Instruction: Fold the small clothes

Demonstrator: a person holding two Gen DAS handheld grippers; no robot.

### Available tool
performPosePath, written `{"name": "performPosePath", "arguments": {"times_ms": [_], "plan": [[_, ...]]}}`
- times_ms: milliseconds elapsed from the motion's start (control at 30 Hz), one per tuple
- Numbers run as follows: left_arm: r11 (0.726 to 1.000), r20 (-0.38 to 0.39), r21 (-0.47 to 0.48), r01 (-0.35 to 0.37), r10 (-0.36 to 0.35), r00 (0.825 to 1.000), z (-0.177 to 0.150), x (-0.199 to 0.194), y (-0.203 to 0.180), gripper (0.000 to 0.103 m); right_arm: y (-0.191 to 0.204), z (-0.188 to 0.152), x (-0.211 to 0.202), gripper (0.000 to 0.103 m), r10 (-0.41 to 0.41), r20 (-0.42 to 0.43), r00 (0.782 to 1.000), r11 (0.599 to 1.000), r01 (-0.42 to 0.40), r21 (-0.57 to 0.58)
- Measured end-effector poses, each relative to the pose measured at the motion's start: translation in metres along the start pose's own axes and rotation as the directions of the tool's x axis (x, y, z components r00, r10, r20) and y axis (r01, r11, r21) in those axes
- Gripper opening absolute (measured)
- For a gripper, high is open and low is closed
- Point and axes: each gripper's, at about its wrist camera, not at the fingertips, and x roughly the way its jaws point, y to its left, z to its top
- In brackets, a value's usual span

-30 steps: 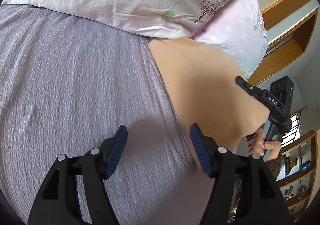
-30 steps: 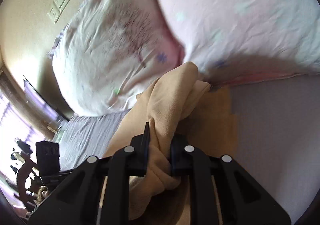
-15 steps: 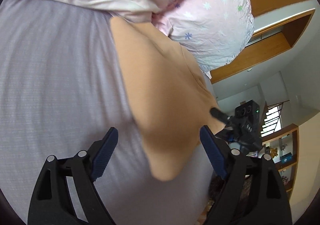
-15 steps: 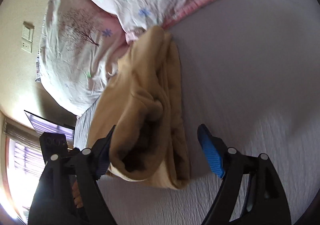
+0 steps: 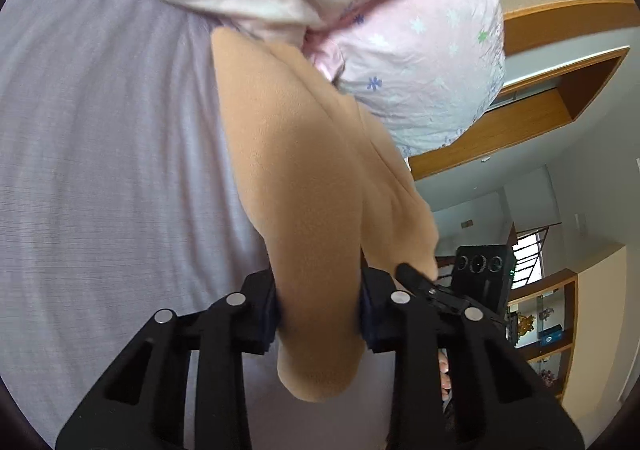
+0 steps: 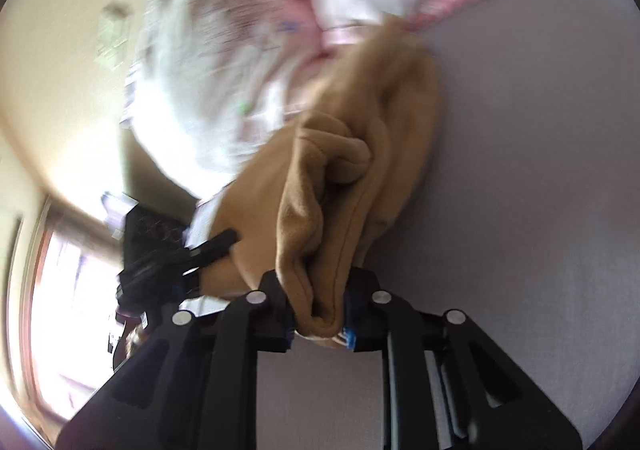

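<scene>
A tan fleece garment (image 5: 304, 178) lies on the lilac bedsheet (image 5: 104, 154), its far end against the pillows. My left gripper (image 5: 320, 314) is shut on the garment's near left end, which hangs out below the jaws. My right gripper (image 6: 318, 314) is shut on a bunched, folded edge of the same garment (image 6: 352, 178). The right gripper also shows in the left wrist view (image 5: 448, 294), close beside the left one. The left gripper shows at the left of the right wrist view (image 6: 176, 254).
Two pink-white patterned pillows (image 5: 420, 62) lie at the head of the bed, touching the garment's far end. A wooden headboard ledge (image 5: 540, 106) and shelves (image 5: 548, 330) stand beyond the bed. A bright window (image 6: 60, 310) is at the left of the right wrist view.
Both grippers were open half a second ago and have now shut on the tan garment. One second ago the right gripper held it, then let go and re-gripped it.
</scene>
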Motion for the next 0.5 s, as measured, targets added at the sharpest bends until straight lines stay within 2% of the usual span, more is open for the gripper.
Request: {"name": "performPosePath", "arguments": {"times_ms": [67, 133, 200, 233, 267, 367, 433, 467, 500], "plan": [[1.000, 0.049, 0.020, -0.004, 0.003, 0.999, -0.009, -0.030, 0.005, 0.030, 0.025, -0.007, 0.009, 0.017, -0.007, -0.029, 1.000, 0.995, 0.004, -0.100], [0.998, 0.073, 0.048, -0.038, 0.034, 0.997, -0.023, -0.049, 0.004, 0.030, 0.040, -0.018, 0.017, 0.017, -0.026, -0.067, 0.997, 0.988, 0.016, -0.155], [0.988, 0.049, 0.091, -0.126, 0.122, 0.991, -0.045, -0.058, 0.003, 0.032, 0.044, -0.033, 0.028, 0.025, -0.094, -0.139, 0.986, 0.982, 0.069, -0.174], [0.979, 0.036, 0.108, -0.172, 0.169, 0.985, -0.054, -0.060, 0.004, 0.033, 0.043, -0.039, 0.030, 0.039, -0.145, -0.158, 0.977, 0.977, 0.116, -0.179], [0.969, 0.034, 0.131, -0.208, 0.206, 0.978, -0.063, -0.065, 0.003, 0.035, 0.042, -0.045, 0.023, 0.050, -0.182, -0.142, 0.973, 0.972, 0.156, -0.178], [0.945, 0.108, 0.217, -0.244, 0.225, 0.968, -0.080, -0.096, -0.009, 0.040, 0.041, -0.053, -0.018, 0.052, -0.138, -0.007, 0.990, 0.982, 0.136, -0.133], [0.925, 0.185, 0.288, -0.250, 0.202, 0.962, -0.086, -0.113, -0.030, 0.053, 0.048, -0.057, -0.043, 0.050, -0.073, 0.088, 0.993, 0.989, 0.083, -0.123], [0.920, 0.201, 0.314, -0.235, 0.178, 0.963, -0.087, -0.116, -0.039, 0.067, 0.052, -0.058, -0.049, 0.047, -0.056, 0.113, 0.992, 0.989, 0.070, -0.129], [0.910, 0.202, 0.354, -0.216, 0.151, 0.968, -0.087, -0.113, -0.052, 0.076, 0.059, -0.059, -0.052, 0.046, -0.051, 0.130, 0.990, 0.987, 0.071, -0.147]]}}
